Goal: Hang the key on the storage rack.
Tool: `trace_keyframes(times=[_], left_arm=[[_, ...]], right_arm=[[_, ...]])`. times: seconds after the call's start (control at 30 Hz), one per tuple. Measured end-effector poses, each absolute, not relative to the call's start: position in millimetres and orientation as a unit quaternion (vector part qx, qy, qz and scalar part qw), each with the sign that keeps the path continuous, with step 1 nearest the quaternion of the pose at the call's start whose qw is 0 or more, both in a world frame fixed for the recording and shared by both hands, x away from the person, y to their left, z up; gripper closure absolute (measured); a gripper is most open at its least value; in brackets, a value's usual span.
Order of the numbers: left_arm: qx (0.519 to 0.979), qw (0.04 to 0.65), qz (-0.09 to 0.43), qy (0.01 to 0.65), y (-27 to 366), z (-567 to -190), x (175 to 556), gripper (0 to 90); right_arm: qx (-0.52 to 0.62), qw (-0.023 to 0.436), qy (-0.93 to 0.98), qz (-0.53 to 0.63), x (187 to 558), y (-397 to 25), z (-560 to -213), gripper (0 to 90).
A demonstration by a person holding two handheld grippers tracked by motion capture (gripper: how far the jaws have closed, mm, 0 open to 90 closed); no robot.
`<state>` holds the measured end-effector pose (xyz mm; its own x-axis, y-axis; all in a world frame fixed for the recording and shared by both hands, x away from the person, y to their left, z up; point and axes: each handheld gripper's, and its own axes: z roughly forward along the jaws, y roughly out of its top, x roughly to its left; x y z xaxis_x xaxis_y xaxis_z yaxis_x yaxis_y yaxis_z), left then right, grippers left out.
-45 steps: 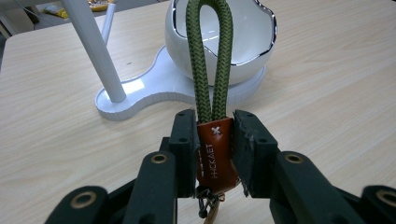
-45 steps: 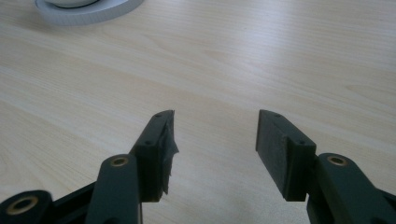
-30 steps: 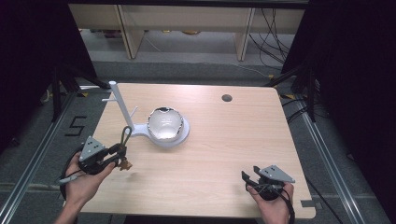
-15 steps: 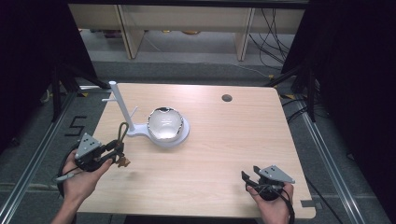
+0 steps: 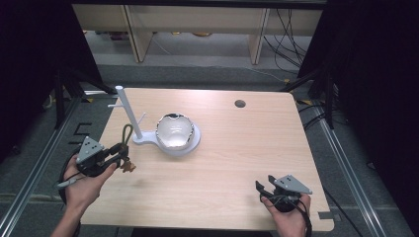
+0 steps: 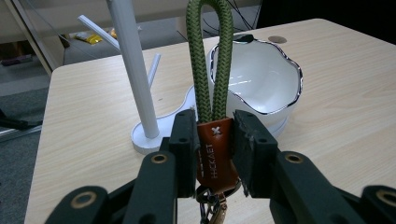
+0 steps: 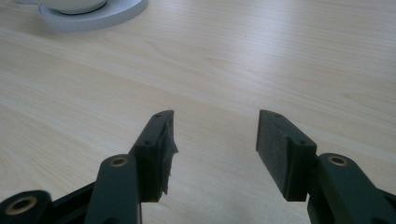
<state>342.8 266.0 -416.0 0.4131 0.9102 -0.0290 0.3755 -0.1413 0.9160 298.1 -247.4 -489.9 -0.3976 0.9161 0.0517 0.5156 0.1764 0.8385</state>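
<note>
My left gripper is shut on a keychain strap by its brown leather tab. The strap's green rope loop stands up above the jaws, and a metal clip hangs below them. In the high view the left gripper holds the strap at the table's left, just in front of a white peg stand. A white bowl with a dark rim sits on the stand's round base. My right gripper rests open at the front right, its pads apart over bare wood.
The light wooden table has a round cable hole at the back right. The stand's side pegs stick out from the pole. Shelving and cables lie on the floor beyond the far edge.
My left gripper has drifted slightly left and toward the near edge with the strap. The right gripper has stayed put.
</note>
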Motion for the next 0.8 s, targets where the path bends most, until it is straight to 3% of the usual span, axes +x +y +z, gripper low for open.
trace_keyframes(times=[0.8], left_arm=[[0.687, 0.478, 0.292, 0.463, 269.3, -408.8, 352.6, 69.7]], right_arm=[[0.489, 0.250, 0.730, 0.407, 298.5, -247.4, -489.6, 46.7]])
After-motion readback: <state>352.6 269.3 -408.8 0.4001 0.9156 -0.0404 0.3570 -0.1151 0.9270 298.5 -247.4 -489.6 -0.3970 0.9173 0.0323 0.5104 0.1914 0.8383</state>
